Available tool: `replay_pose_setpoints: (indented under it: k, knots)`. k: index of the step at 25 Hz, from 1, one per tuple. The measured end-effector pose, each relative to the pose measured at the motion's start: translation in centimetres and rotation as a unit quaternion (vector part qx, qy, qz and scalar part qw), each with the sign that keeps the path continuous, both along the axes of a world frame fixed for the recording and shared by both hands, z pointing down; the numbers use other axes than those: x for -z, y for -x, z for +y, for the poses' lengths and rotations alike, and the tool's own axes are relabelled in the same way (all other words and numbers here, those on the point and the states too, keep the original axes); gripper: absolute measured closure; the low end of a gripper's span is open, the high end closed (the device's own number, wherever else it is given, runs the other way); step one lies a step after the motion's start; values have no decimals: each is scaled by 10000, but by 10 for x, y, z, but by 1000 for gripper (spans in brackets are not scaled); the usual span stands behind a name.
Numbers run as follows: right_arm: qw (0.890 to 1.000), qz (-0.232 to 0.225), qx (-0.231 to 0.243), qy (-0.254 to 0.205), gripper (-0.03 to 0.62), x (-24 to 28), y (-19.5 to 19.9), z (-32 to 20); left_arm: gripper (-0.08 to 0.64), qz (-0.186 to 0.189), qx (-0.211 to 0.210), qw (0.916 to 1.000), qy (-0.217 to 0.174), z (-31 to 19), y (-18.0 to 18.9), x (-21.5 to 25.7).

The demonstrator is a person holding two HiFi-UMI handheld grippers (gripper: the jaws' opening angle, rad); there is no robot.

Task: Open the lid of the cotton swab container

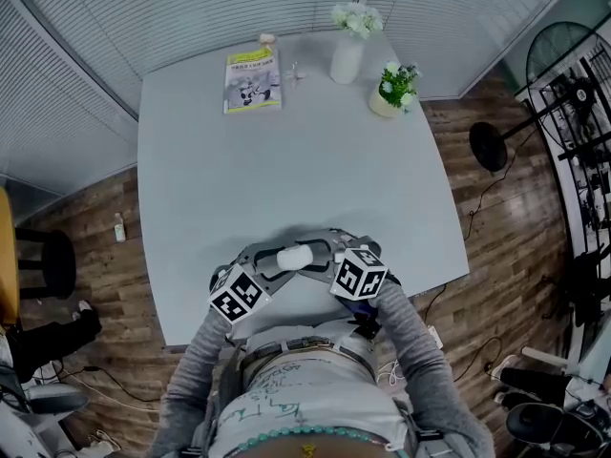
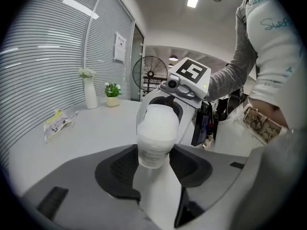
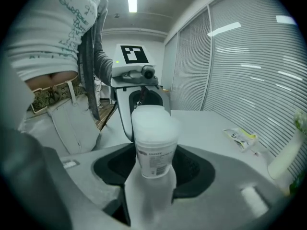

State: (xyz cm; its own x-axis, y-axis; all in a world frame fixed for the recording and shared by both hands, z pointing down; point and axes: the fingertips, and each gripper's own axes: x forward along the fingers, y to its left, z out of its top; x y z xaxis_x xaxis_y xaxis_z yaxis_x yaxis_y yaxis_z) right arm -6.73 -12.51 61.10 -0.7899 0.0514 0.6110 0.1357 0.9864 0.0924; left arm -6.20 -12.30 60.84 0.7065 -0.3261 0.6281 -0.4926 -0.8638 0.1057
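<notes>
A yellow-green booklet (image 1: 252, 79) lies at the far edge of the grey bench (image 1: 286, 160). To its right stands a white vase (image 1: 346, 57) of white flowers, with a small potted plant (image 1: 393, 90) just beside it. A black fan (image 2: 150, 74) stands on the wooden floor (image 1: 496, 237).

The person wears grey sleeves (image 1: 194, 372) and a white top (image 1: 286, 410) with green writing (green beads too), plus a patterned belt (image 2: 261, 124).

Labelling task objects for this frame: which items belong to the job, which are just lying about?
Job: cotton swab container, left gripper, right gripper, both clamped on it.
Lying about: booklet, flower vase, potted plant, floor fan.
</notes>
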Motion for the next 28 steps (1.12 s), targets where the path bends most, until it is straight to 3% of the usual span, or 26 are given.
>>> replay_pose_setpoints:
  k: [16, 25, 28]
  knots:
    - [9984, -498, 57, -246, 362, 72, -6, 19, 364, 55, -162, 9989, -445, 19, -6, 71]
    - [9969, -777, -57, -74, 365, 84, -11, 29, 356, 90, -199, 9972, -720, 29, -9, 85]
    - [9957, -911, -154, 36, 365, 88, -12, 28, 338, 275, -111, 9968, -748, 28, -7, 94]
